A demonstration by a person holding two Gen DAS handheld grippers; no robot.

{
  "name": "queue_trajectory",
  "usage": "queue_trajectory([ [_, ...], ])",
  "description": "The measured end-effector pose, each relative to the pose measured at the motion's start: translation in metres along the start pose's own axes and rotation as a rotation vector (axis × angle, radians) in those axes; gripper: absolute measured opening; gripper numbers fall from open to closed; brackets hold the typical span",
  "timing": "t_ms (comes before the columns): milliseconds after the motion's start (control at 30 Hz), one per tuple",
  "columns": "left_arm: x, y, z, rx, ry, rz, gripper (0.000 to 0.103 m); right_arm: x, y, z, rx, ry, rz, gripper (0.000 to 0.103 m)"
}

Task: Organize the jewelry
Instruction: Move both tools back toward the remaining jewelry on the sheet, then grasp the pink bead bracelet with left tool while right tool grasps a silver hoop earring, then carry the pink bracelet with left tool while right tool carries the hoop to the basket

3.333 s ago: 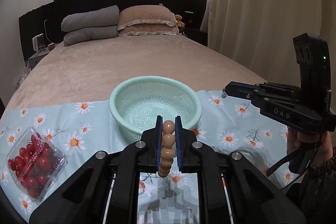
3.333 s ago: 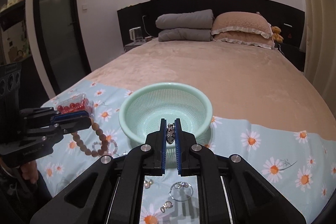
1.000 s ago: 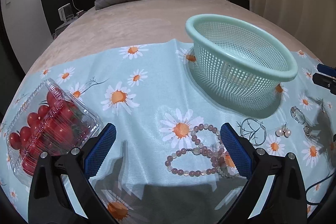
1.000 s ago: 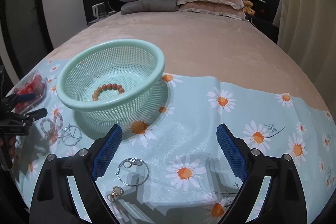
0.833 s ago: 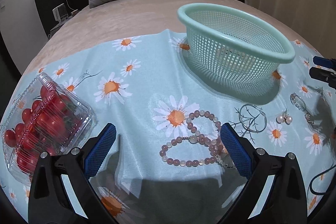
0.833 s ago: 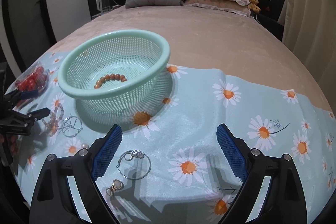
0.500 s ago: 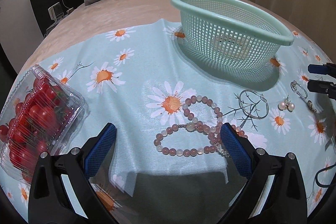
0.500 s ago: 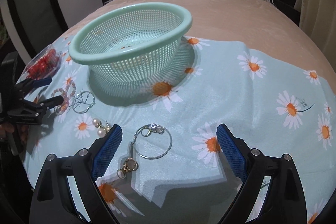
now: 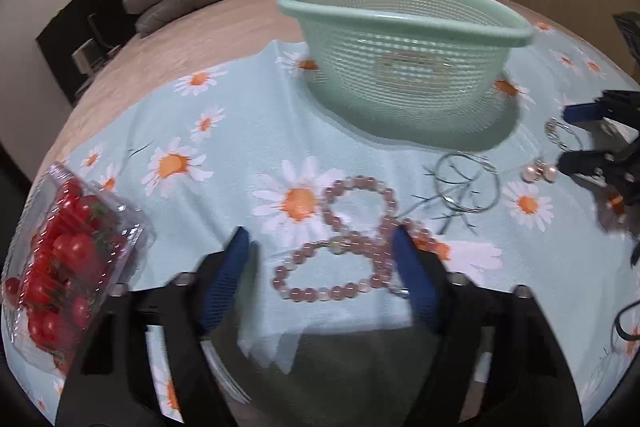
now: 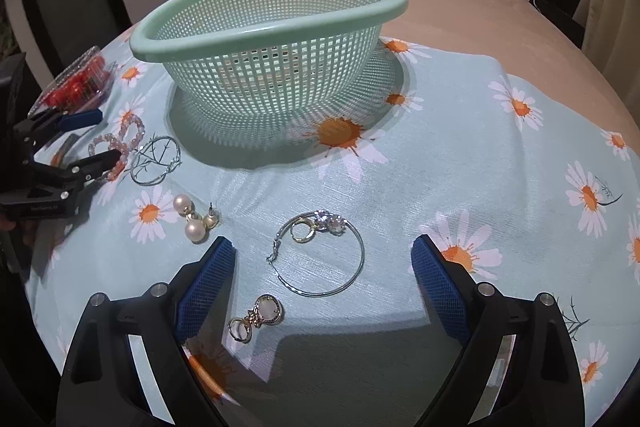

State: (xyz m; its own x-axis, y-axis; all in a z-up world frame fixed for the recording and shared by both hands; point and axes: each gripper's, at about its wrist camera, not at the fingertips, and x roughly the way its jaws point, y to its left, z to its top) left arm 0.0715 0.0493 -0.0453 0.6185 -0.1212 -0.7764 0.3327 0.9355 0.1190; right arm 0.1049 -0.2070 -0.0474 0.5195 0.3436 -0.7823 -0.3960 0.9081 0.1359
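On a daisy-print cloth (image 10: 460, 147) spread over a bed, a clear box of cherry tomatoes (image 9: 68, 259) sits far left. The left tool (image 9: 320, 263), fingers spread and holding nothing, hovers over a pink bead bracelet (image 9: 352, 243) lying between its blue pads, at 12 o'clock from the tool. A mint mesh basket (image 10: 272, 11) stands behind. The right-wrist view alone shows pearl earrings (image 10: 196, 219), a silver hoop (image 10: 320, 255) and a gold drop earring (image 10: 256, 319) between the released right tool (image 10: 322, 279) pads. No writing is legible.
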Motion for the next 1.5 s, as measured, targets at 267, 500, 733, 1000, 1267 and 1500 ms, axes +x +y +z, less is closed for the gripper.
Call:
queue_trajectory([
  [267,-0.005,-0.016,0.005,0.062,0.014,-0.013,0.012,-0.004,0.006,0.005,-0.021,0.020,0.026,0.043],
  [500,-0.016,-0.015,0.011,0.074,0.011,-0.026,0.012,-0.022,0.004,0.012,-0.040,-0.012,0.033,0.043],
  [733,-0.036,-0.004,0.023,0.039,-0.022,-0.040,0.009,-0.040,0.005,0.020,-0.061,-0.047,0.055,0.043],
  [1000,-0.065,0.009,0.038,0.007,-0.104,-0.026,0.008,-0.054,0.007,0.029,-0.066,-0.094,0.064,0.043],
  [1267,-0.094,0.025,0.061,-0.042,-0.185,-0.008,0.008,-0.065,0.005,0.036,-0.046,-0.134,0.067,0.044],
  [1500,-0.103,0.028,0.075,-0.042,-0.218,0.020,0.008,-0.075,0.006,0.046,-0.048,-0.164,0.071,0.044],
])
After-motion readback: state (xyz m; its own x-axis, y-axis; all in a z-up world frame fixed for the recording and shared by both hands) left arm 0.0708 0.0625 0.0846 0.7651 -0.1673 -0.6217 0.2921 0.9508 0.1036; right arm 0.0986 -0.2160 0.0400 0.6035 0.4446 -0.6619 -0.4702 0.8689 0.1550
